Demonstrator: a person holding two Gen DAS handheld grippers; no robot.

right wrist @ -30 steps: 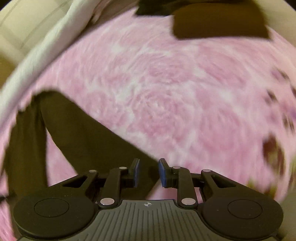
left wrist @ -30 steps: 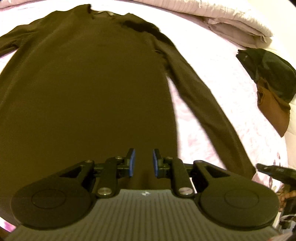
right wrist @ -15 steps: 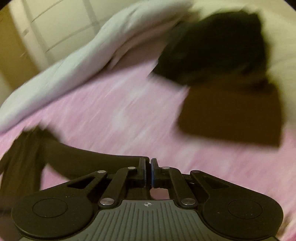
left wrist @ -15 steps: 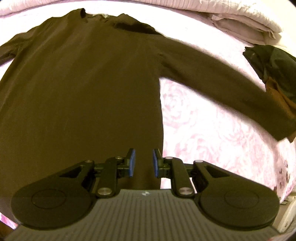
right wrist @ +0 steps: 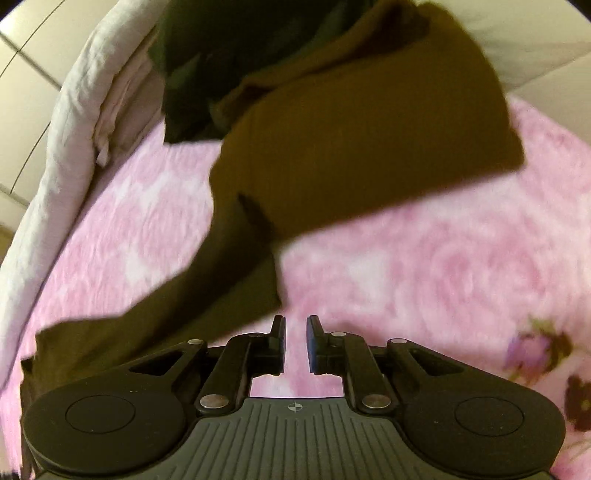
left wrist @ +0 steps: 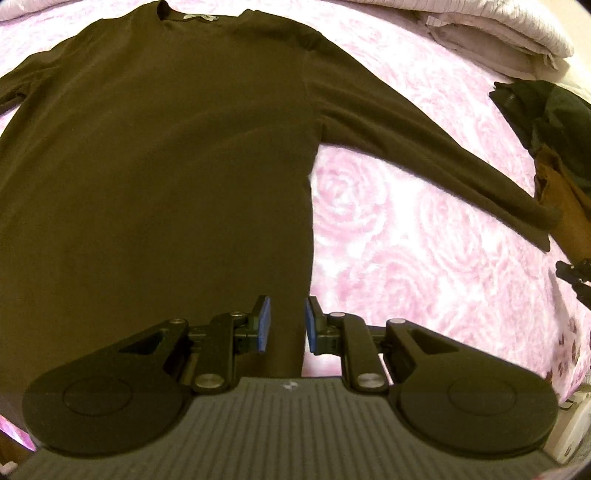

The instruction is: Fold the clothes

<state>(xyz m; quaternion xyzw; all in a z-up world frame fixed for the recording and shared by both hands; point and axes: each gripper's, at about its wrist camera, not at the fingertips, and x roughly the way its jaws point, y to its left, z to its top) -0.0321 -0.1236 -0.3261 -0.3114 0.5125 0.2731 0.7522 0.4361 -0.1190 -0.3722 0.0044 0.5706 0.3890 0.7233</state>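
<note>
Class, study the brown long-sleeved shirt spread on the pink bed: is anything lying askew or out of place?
Mostly flat. The shirt lies smooth, but its sleeve cuff reaches the folded clothes pile, and seems to overlap a brown garment there. Both grippers are open.

The bed (left wrist: 424, 236) was covered by a pink spread with a pale rose pattern. A folded white duvet (left wrist: 491, 26) lay bunched along its far edge, over a greyish sheet layer. Behind it, in the right wrist view, stood a cream panelled wall (right wrist: 22, 40) marked by thin dark seams. Lighting was warm and dim.
</note>
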